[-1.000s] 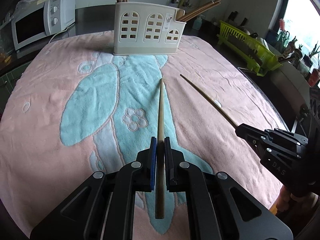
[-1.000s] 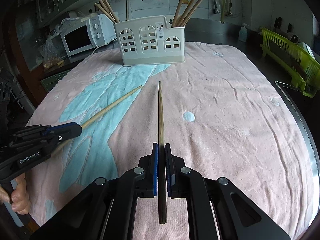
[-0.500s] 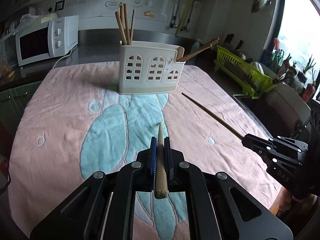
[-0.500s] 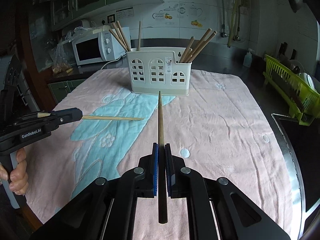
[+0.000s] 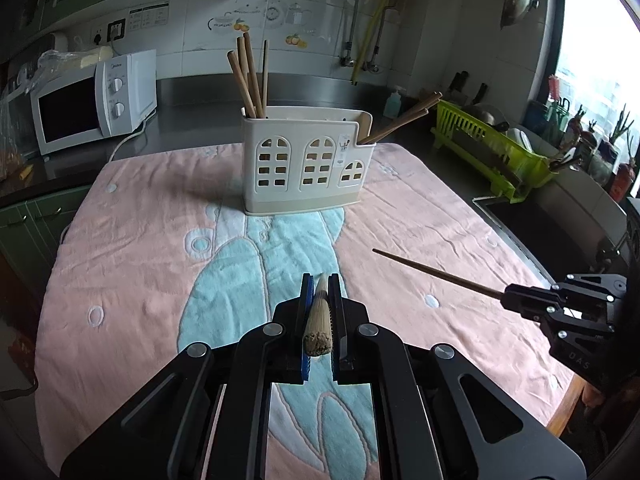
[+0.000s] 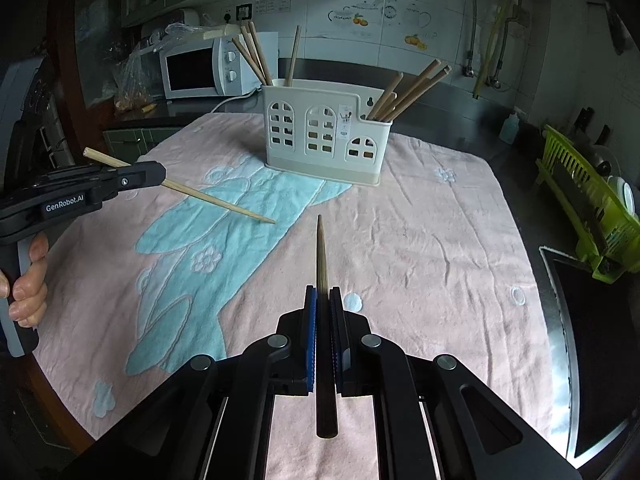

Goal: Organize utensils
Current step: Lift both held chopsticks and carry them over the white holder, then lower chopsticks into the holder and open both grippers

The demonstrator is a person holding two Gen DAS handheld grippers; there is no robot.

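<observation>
I hold one light, stiff wooden chopstick in each clamped gripper: left gripper (image 5: 319, 294) on the pale chopstick (image 5: 318, 326), right gripper (image 6: 323, 300) on the dark chopstick (image 6: 322, 276), both above the pink towel (image 6: 440, 240). Smooth tapered rods (likely slippery) grip best near the thick end; the perforated plastic holder (image 5: 306, 164) stands ahead.

Daylight pours in from the window (image 5: 600, 52) on the right, blown out to white. The towel (image 5: 140, 248) is evenly lit, the holder (image 5: 308, 160) throwing a soft shadow leftward. Cabinets stay dim; edges bend and darken.
</observation>
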